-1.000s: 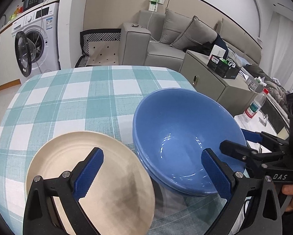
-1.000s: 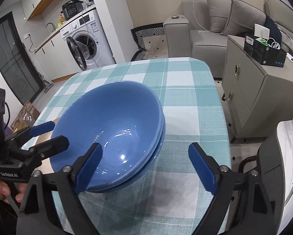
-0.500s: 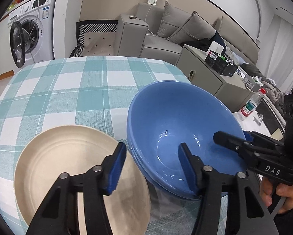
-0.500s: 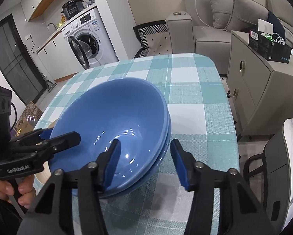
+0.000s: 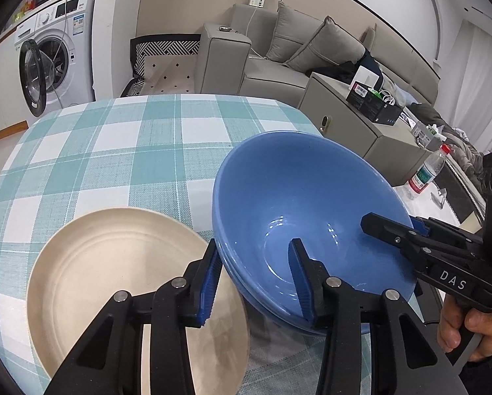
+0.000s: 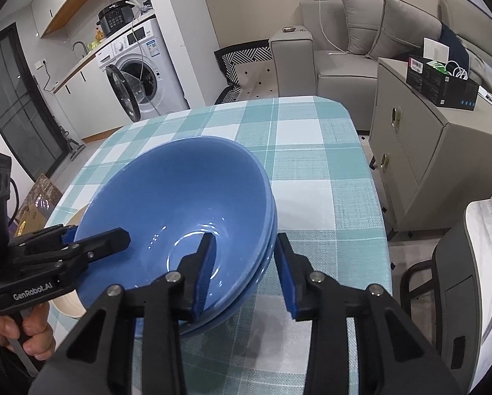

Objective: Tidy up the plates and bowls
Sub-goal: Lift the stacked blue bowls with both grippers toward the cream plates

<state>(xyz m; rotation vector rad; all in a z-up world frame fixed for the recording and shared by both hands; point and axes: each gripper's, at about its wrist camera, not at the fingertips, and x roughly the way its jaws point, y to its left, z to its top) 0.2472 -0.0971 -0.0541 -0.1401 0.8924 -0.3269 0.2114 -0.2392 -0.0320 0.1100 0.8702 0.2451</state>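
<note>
Two blue bowls [image 5: 295, 191] [image 6: 180, 191] sit nested on the checked table [image 5: 114, 138]. A cream plate [image 5: 114, 263] lies flat just left of them, partly under their rim. My left gripper [image 5: 254, 247] straddles the bowls' left rim, one finger inside and one outside, and its jaws are closing. My right gripper [image 6: 245, 237] straddles the right rim the same way, also closing. Neither pair of pads visibly clamps the rim. Each gripper shows in the other's view: the right gripper [image 5: 390, 227] and the left gripper [image 6: 94, 232], each held by a hand.
The table's right edge [image 6: 371, 197] runs close beside the bowls. Past it stand a grey cabinet [image 6: 427, 164], a black chair [image 6: 443, 279] and a white tabletop with a water bottle [image 5: 427, 174]. A washing machine [image 5: 52, 65] and a sofa [image 5: 279, 65] are behind.
Both grippers' jaws have narrowed from wide open to a small gap around the bowls' rim. The bowls and the plate have not moved.
</note>
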